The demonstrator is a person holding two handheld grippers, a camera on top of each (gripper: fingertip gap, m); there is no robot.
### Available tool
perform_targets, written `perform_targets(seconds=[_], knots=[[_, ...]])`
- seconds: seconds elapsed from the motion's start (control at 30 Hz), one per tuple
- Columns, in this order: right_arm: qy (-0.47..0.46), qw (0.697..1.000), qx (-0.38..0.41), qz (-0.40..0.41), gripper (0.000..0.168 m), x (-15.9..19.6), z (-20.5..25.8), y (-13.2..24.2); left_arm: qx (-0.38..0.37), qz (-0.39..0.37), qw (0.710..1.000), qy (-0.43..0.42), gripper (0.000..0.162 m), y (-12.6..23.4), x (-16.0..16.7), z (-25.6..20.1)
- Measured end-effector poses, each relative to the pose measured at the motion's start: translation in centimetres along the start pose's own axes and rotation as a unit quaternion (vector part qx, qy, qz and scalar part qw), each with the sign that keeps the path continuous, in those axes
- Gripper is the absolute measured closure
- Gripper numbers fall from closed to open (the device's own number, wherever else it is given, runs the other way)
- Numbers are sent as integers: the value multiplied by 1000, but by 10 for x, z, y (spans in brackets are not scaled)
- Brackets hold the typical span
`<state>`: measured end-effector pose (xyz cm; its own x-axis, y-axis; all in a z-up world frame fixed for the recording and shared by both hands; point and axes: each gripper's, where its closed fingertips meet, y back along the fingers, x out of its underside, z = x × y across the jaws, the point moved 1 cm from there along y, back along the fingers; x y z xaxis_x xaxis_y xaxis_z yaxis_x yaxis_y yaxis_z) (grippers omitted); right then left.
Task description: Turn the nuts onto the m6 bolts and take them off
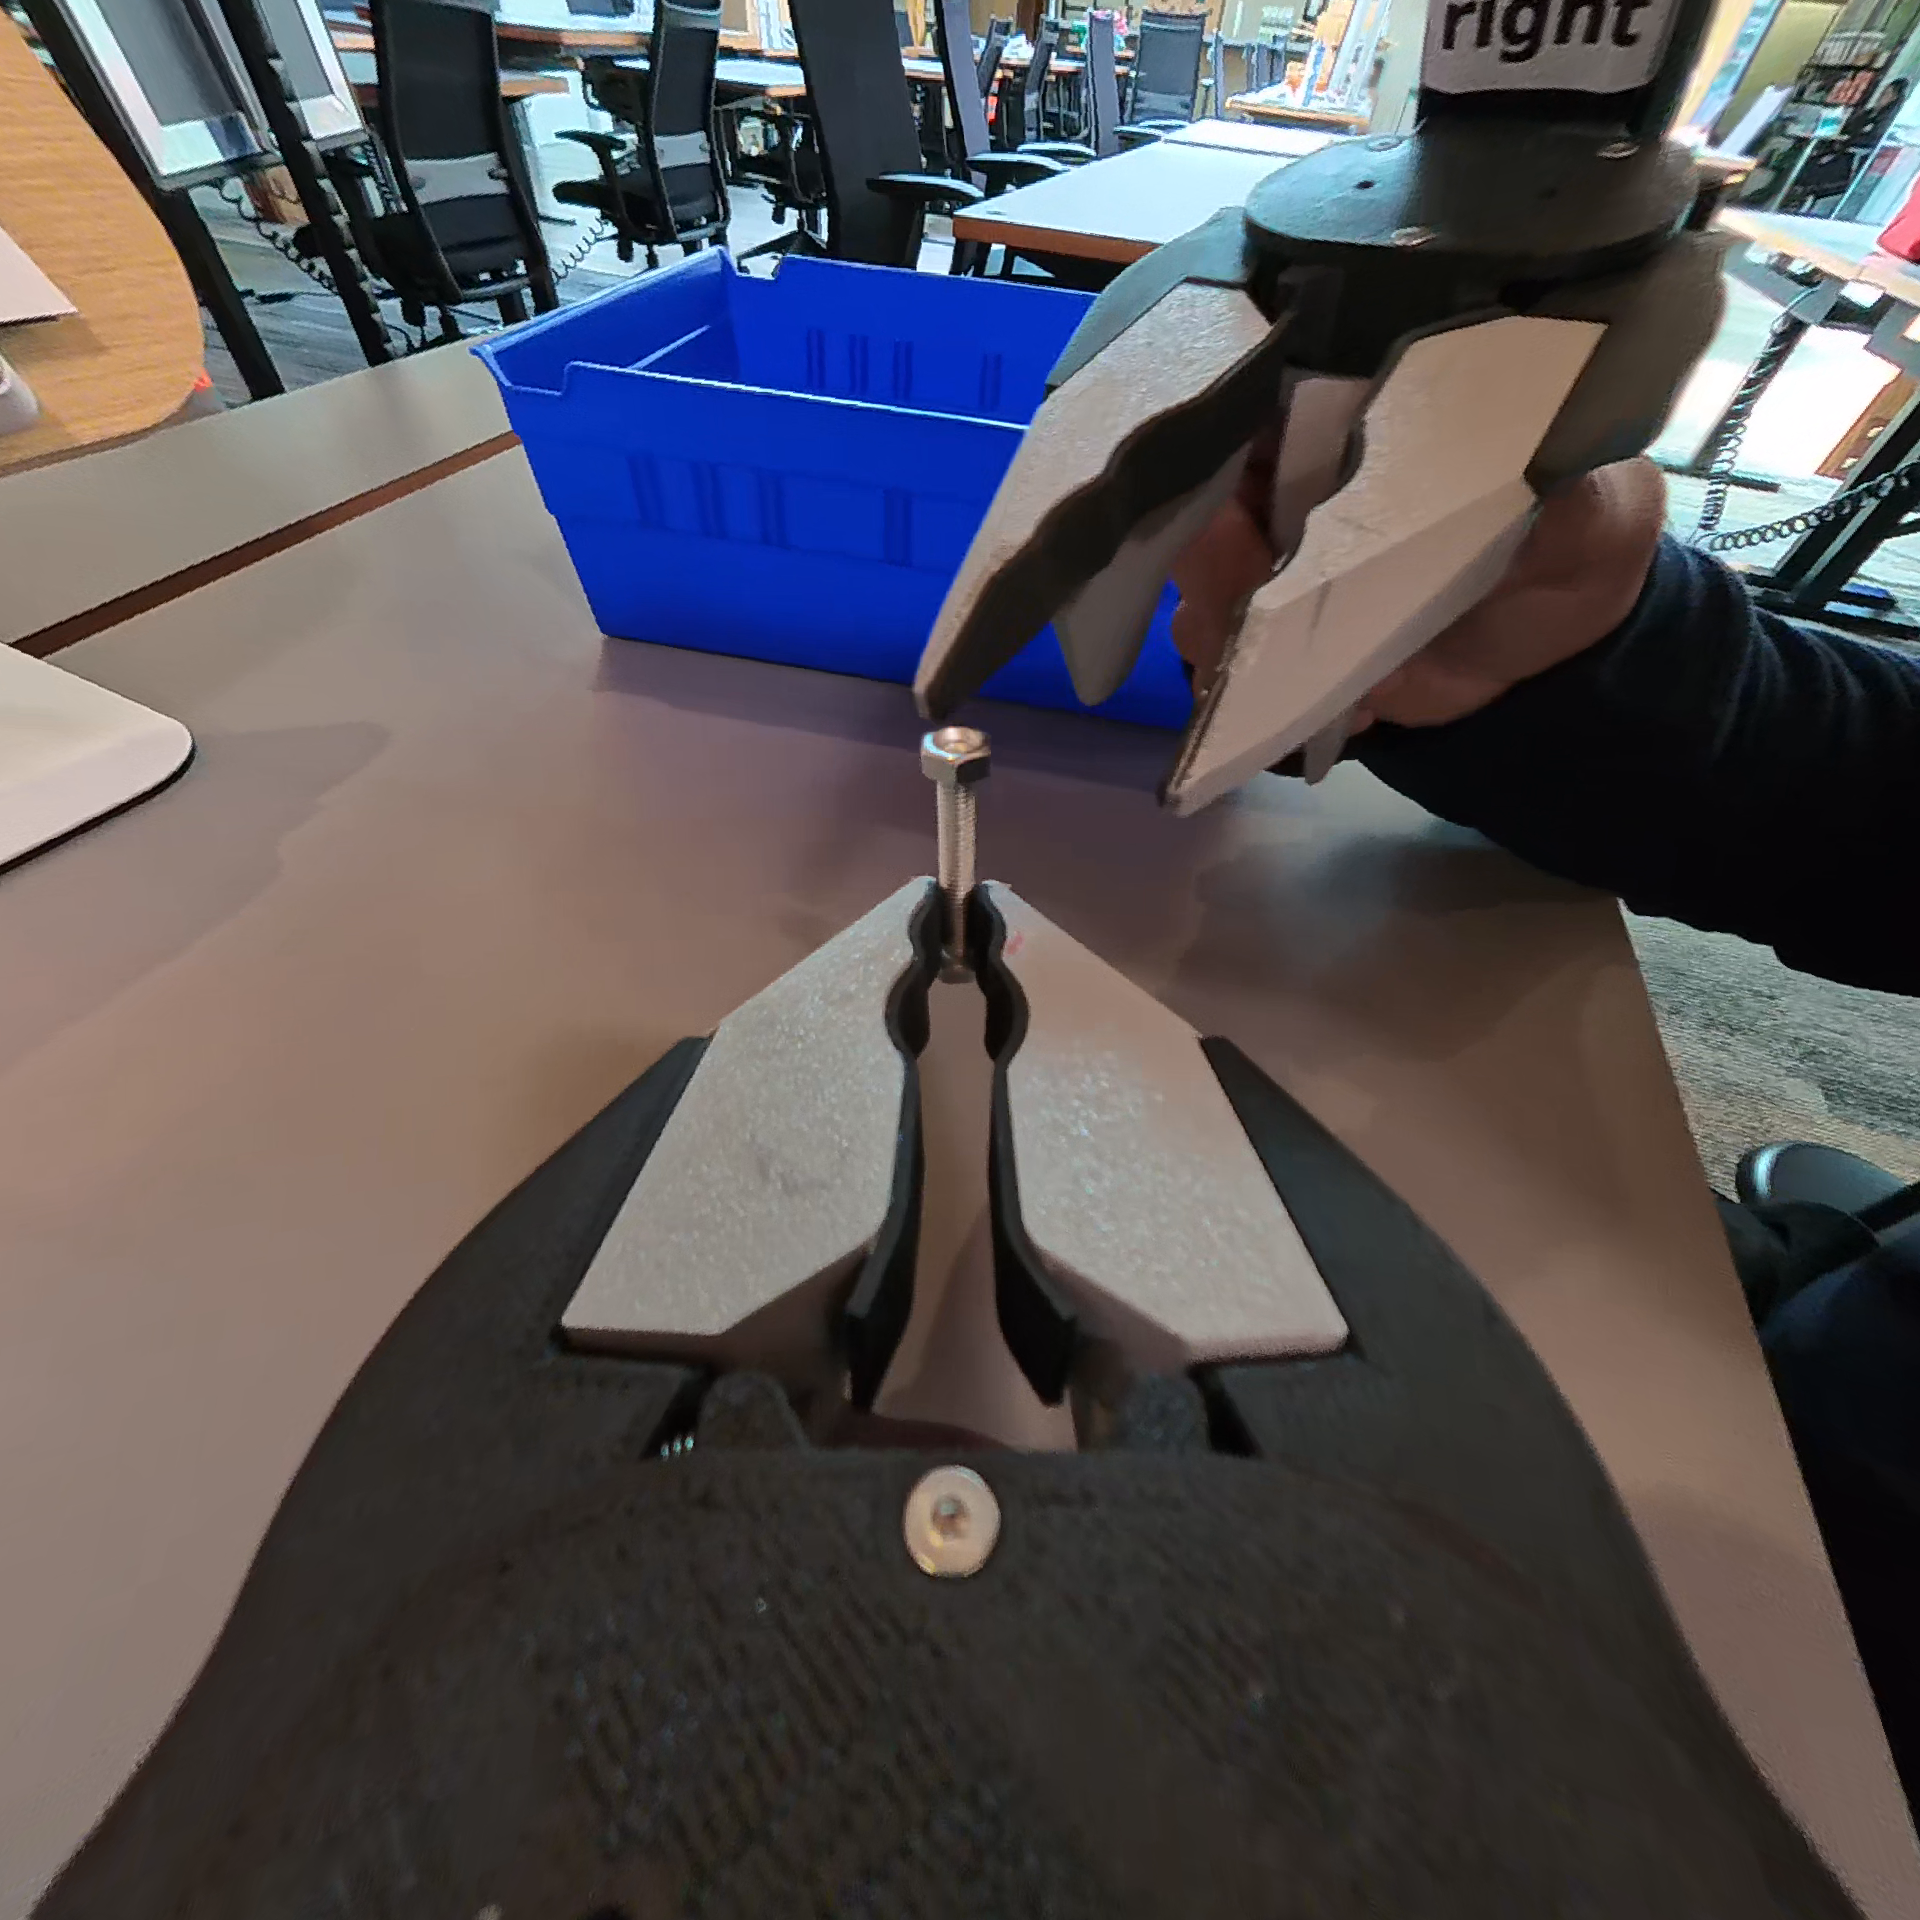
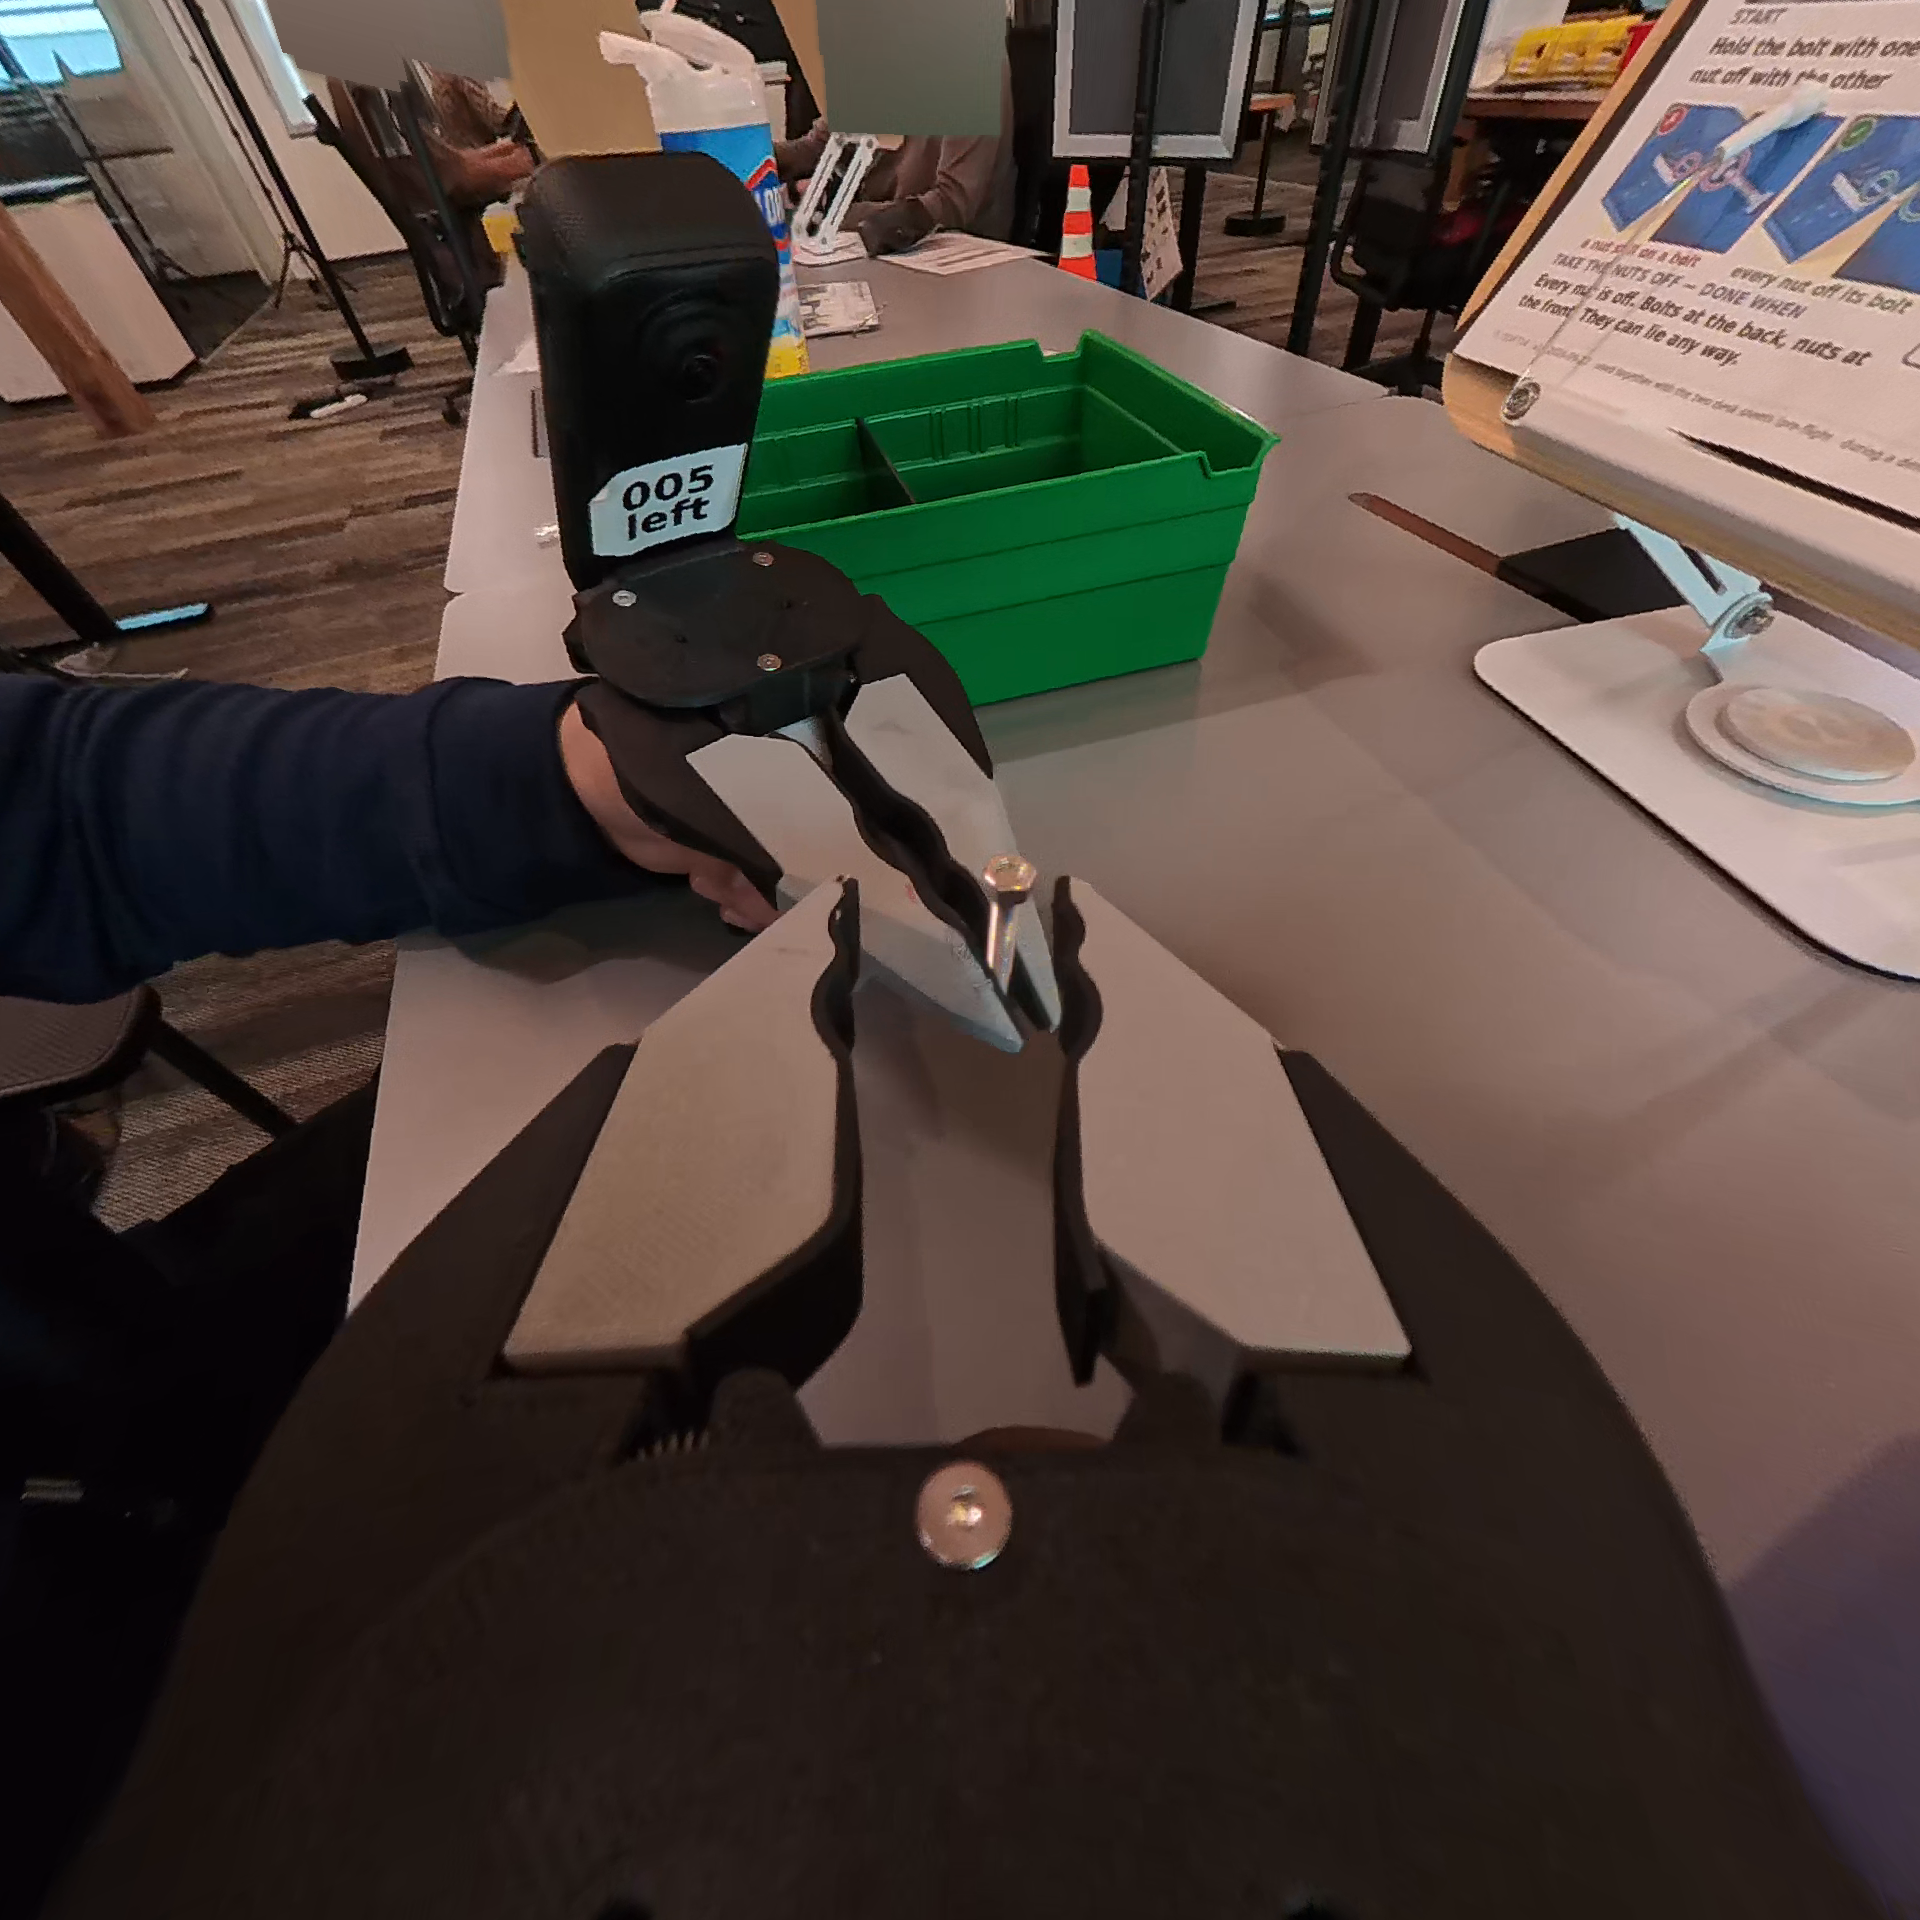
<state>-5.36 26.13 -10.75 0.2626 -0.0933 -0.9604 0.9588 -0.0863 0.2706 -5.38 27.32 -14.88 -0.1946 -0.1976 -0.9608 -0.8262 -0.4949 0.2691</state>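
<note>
Gripping the bolt [image 1: 957, 883] by its lower end, the left gripper [image 1: 958, 914] has its fingers clenched on the threaded shank, holding it upright above the bench [image 1: 416, 935], nut [image 1: 955, 767] seated at the free top end. The right gripper [image 2: 951, 966] hovers beside it, fingers released and parted, empty. Judged small, light, rigid steel; smooth and liable to slip, so the hex flats of the nut are the proper purchase, the shank held firm below. A blue bin [image 1: 790, 520] and green bin [image 2: 1018, 540] stand behind. Labels are present on both gripper housings, a printed instruction sheet [image 2: 1714, 260] on a stand, a branded bottle [image 2: 717, 156] behind; wording not recorded.
</note>
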Motion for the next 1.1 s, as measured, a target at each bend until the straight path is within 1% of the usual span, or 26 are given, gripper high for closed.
perform_targets(seconds=[0.17, 0.23, 0.3, 0.33, 0.43, 0.5, 0.63, 0.7, 0.77, 0.9, 1.03, 1.07, 1.1], knots=[[10, 1000, -12, 8, 132, 2, 6, -3, -4, 3, 1000, 0, 160, 0, 1, 1], [17, 1000, -20, 11, 139, 2, 10, -3, -16, 2, 1000, 7, 160, 1, 1, 7], [18, 1000, -20, 9, 139, 2, 10, -3, -18, -2, 1000, 19, 160, 3, 0, 9], [17, 1000, -16, 9, 138, 2, 8, -3, -16, -4, 1000, 20, 160, 3, -1, 9], [4, 1000, 5, 3, 129, 1, -1, -2, -7, 1, 1000, 11, 160, 2, 0, 4], [-4, 1000, 3, 3, 125, 1, -1, -2, 1, 8, 1000, 4, 160, -1, 3, 0], [8, 1000, -12, 11, 128, 3, 6, -5, -8, 13, 1000, 4, 160, -1, 4, 3], [16, 1000, -21, 16, 141, 4, 10, -4, -21, 7, 1000, 15, 160, 1, 3, 10], [13, 1000, -19, 12, 139, 3, 9, -4, -17, -1, 1000, 26, 160, 3, 0, 11], [-1, 1000, 2, 7, 129, 3, -1, -3, 4, 2, 1000, 8, 160, 1, 0, 0], [-6, 1000, -16, 9, 134, 3, 4, -4, 1, 12, 1000, -5, 160, -2, 4, -2], [-5, 1000, -21, 8, 131, 3, 6, -4, -4, 11, 1000, -1, 160, -1, 3, 1], [0, 999, -32, 9, 143, 3, 10, -3, -15, 9, 1000, 3, 160, 0, 3, 5]])
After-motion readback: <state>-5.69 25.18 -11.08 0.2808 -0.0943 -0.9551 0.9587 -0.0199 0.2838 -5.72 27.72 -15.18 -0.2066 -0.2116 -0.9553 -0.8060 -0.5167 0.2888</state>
